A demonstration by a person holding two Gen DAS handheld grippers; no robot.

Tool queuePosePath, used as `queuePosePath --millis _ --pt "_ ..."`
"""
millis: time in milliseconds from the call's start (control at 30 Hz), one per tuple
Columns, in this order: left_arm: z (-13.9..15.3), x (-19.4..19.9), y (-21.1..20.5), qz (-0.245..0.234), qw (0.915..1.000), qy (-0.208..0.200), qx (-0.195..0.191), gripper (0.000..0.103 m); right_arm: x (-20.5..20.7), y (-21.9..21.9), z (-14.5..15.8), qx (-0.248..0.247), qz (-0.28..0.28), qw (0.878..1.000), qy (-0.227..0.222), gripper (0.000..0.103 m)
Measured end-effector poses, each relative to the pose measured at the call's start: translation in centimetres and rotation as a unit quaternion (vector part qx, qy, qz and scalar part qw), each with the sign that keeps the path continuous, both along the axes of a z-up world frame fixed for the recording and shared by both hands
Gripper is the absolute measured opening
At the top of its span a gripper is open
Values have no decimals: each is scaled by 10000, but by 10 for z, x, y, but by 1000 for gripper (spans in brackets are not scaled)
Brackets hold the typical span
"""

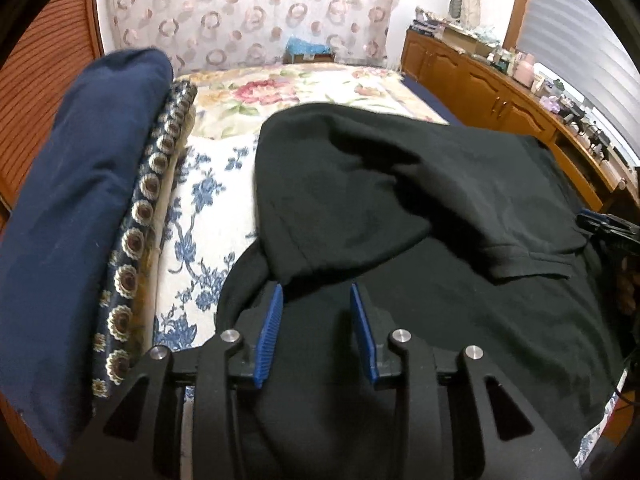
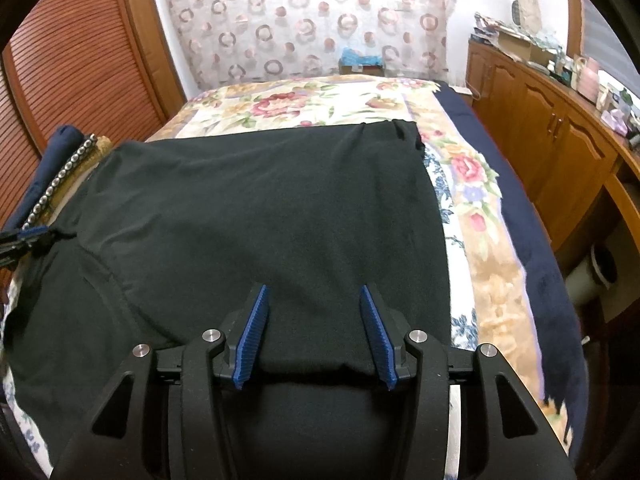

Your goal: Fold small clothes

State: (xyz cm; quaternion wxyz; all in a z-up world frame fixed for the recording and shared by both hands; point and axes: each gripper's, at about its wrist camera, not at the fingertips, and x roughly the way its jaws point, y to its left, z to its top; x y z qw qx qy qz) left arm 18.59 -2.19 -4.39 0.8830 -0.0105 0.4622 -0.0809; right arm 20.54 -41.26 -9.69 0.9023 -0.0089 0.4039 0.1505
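Observation:
A black short-sleeved shirt (image 1: 420, 220) lies on the bed, its far part folded over toward me, one sleeve hem (image 1: 532, 264) lying on top. My left gripper (image 1: 316, 292) is open just above the shirt's near left part, its blue pads empty. In the right wrist view the shirt (image 2: 260, 208) lies spread flat. My right gripper (image 2: 314, 294) is open over its near edge, holding nothing. The right gripper's tip shows at the right edge of the left wrist view (image 1: 600, 226); the left gripper's tip shows at the left edge of the right wrist view (image 2: 28, 240).
The bed has a floral cover (image 2: 312, 104). A folded navy cloth (image 1: 80, 208) and a patterned trim (image 1: 136, 240) lie at the bed's left. Wooden cabinets (image 2: 560, 136) with clutter run along the right. A louvred wooden door (image 2: 76, 60) stands left. A patterned curtain (image 2: 304, 16) hangs behind.

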Motion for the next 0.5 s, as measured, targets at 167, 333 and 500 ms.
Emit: queuePosePath --millis 167,333,500 --pt "-5 2 3 74 9999 60 -31 35 -10 -5 3 12 -32 10000 67 63" --pt "-3 8 4 25 9997 19 -239 38 -14 -13 3 -76 -239 9997 84 64" --pt "-4 17 4 22 9994 17 -333 38 -11 -22 -1 118 -388 9990 200 64"
